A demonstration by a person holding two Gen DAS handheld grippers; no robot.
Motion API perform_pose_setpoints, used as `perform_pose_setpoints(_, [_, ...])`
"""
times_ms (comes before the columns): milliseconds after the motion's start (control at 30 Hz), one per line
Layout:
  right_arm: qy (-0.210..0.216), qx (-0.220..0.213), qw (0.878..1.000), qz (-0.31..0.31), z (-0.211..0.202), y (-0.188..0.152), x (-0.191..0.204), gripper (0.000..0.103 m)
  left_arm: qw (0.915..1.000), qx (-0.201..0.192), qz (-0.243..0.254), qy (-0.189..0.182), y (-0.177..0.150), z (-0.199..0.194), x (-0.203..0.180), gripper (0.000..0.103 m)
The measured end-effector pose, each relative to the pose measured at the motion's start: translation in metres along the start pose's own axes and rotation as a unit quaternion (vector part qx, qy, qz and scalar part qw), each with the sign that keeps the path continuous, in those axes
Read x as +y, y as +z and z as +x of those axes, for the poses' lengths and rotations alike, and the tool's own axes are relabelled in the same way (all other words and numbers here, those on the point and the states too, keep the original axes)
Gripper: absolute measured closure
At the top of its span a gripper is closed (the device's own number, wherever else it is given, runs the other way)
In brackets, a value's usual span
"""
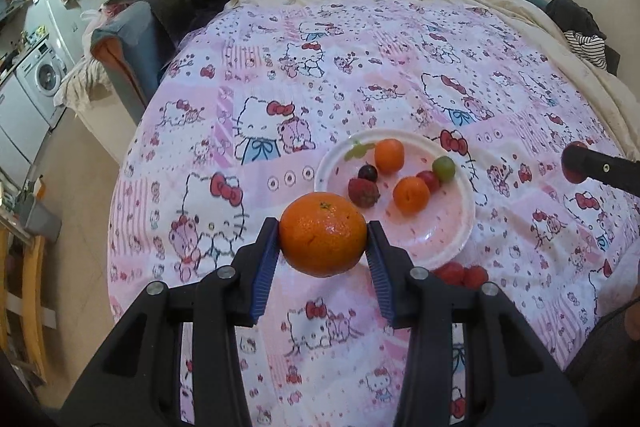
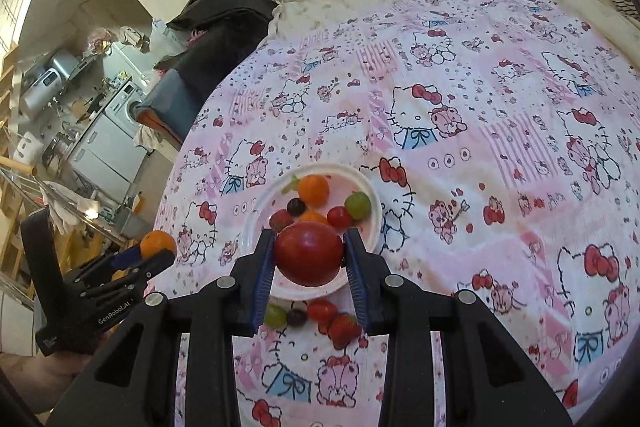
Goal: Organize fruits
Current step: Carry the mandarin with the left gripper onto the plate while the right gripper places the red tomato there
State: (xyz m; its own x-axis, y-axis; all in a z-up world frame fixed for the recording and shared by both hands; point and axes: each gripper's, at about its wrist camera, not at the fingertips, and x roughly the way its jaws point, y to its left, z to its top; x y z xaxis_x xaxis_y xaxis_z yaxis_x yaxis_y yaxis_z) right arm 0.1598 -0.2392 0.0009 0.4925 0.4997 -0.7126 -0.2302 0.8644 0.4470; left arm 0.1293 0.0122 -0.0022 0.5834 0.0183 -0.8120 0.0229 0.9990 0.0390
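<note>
Left gripper (image 1: 323, 241) clenched on a mandarin orange (image 1: 322, 233), held above the bed near the plate's near-left rim. Right gripper (image 2: 309, 254) clenched on a red apple (image 2: 308, 253), hanging over the near part of the plate.

Loose on the quilt (image 2: 480, 155) just short of the plate: green grape (image 2: 275, 315), dark grape (image 2: 297, 316), small red tomato-like fruit (image 2: 321, 308), strawberry (image 2: 344, 329). All near one another, some touching.

White plate (image 1: 448, 243) already carries two small orange fruits (image 1: 389, 155), a dark grape, a red lychee-like fruit (image 1: 362, 191), a red grape and a green grape (image 1: 444, 168).

Judgement: roughly midway. Six pieces plated, two in the air, four still on the bed.

Hidden: the apple covers part of the plate and one orange fruit in the right wrist view. The left gripper's body blocks most of the loose fruit in its own view. Small red pieces are hard to identify.
</note>
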Motion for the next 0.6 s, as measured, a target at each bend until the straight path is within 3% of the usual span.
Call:
perform_pose_setpoints(200, [-0.018,0.008,1.0,-0.005,0.02,0.017,-0.007,0.067,0.9999,-0.004,0.015,0.0,0.019,0.014,-0.007,0.064])
perform_pose_setpoints(600, [-0.019,0.043,0.999,-0.004,0.072,0.041,-0.025,0.067,0.9989,0.026,0.04,-0.006,0.035,0.077,-0.026,0.064])
